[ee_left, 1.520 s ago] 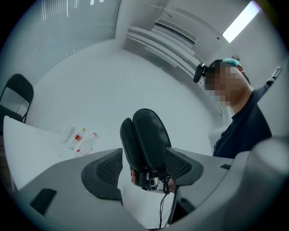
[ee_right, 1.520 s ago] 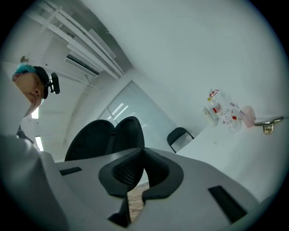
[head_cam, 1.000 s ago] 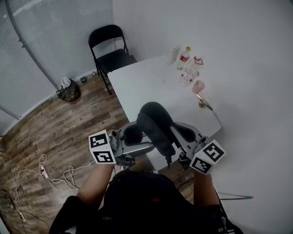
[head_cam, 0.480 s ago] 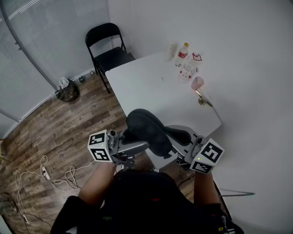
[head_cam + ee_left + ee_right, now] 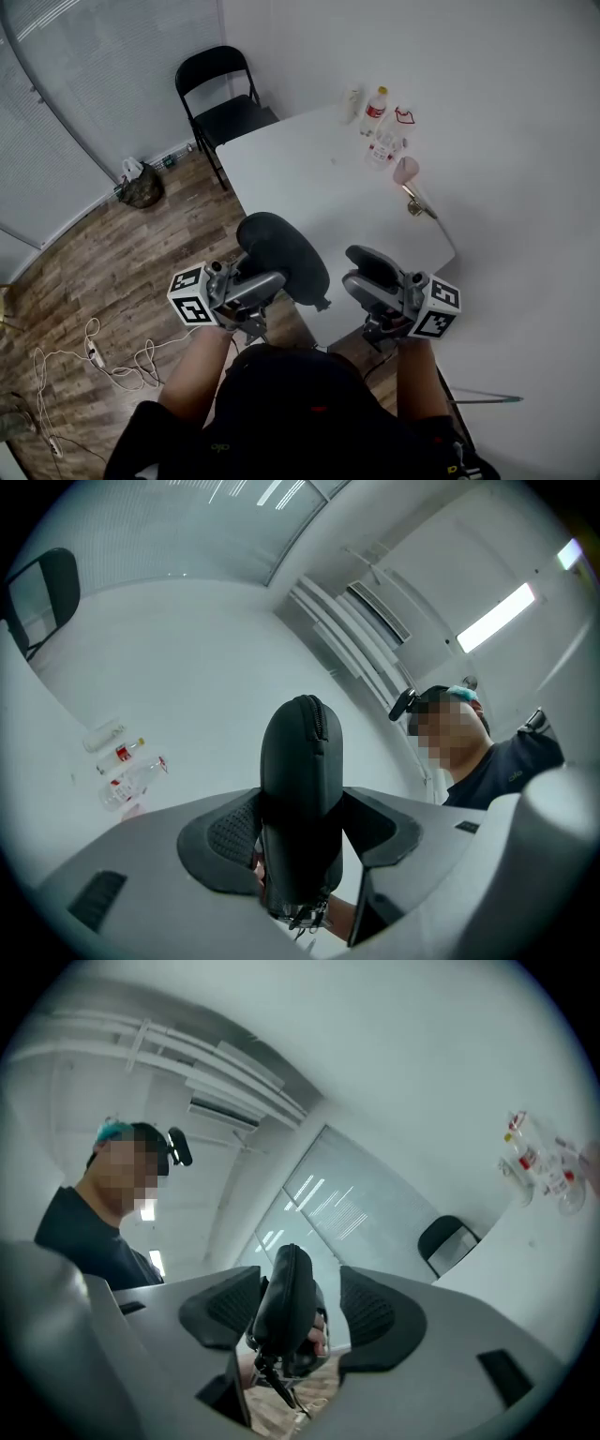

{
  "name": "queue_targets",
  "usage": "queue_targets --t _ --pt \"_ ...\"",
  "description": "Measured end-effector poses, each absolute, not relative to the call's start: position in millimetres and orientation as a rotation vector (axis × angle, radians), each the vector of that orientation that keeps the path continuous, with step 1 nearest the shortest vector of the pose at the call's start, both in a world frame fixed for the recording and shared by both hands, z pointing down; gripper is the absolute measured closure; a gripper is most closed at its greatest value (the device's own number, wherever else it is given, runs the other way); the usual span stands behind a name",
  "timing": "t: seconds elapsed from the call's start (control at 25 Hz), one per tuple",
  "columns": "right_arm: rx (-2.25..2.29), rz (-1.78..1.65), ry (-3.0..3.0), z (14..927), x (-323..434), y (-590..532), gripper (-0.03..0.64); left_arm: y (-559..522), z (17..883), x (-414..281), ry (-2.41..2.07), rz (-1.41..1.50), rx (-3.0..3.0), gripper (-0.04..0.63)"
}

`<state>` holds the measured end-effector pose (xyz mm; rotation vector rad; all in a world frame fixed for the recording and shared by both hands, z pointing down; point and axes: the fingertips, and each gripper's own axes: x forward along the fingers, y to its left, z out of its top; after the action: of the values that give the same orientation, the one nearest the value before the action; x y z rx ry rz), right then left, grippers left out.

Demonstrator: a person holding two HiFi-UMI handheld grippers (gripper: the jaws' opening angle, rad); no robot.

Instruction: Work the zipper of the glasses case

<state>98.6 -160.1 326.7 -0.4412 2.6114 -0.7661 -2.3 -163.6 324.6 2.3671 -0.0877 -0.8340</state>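
Counter point(image 5: 309, 169) below; case point(image 5: 281, 251) up in air, left hand-held gripper point(image 5: 300, 836) just closed onto its lower end; right hand-held gripper point(image 5: 368, 270) just opened, empty. Shell looks light, semi-rigid, slick; I'd pinch the dangling pull point(image 5: 321, 304).

White table point(image 5: 309, 183), black folding chair point(image 5: 217, 94) beside it, bottles point(image 5: 375, 111) at table's far edge, cables point(image 5: 87, 352) on wood floor point(image 5: 141, 253)
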Motion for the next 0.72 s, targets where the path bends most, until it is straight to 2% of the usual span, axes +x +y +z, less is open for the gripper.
queue_targets --t 0.08,0.2,0.48,0.6,0.72 --pt "-0.386 -0.829 2.584 329.9 86.3 -156.4 0.319 -162.4 323.1 -0.9 -0.087 -0.826 2.378 0.316" --pt "-0.347 -0.88 2.638 342.0 62.8 -147.1 0.285 -159.1 320.4 4.0 -0.081 -0.787 2.413 0.316" --pt "-0.305 -0.934 2.622 346.2 49.1 -141.1 0.284 -160.8 321.8 13.5 -0.115 -0.734 2.425 0.316" --pt "-0.344 -0.922 2.625 347.2 51.1 -146.0 0.326 -164.3 323.8 14.6 -0.14 -0.728 2.417 0.316" --pt "-0.374 -0.903 2.624 345.6 54.9 -148.3 0.339 -165.7 324.8 13.9 -0.184 -0.721 2.427 0.316"
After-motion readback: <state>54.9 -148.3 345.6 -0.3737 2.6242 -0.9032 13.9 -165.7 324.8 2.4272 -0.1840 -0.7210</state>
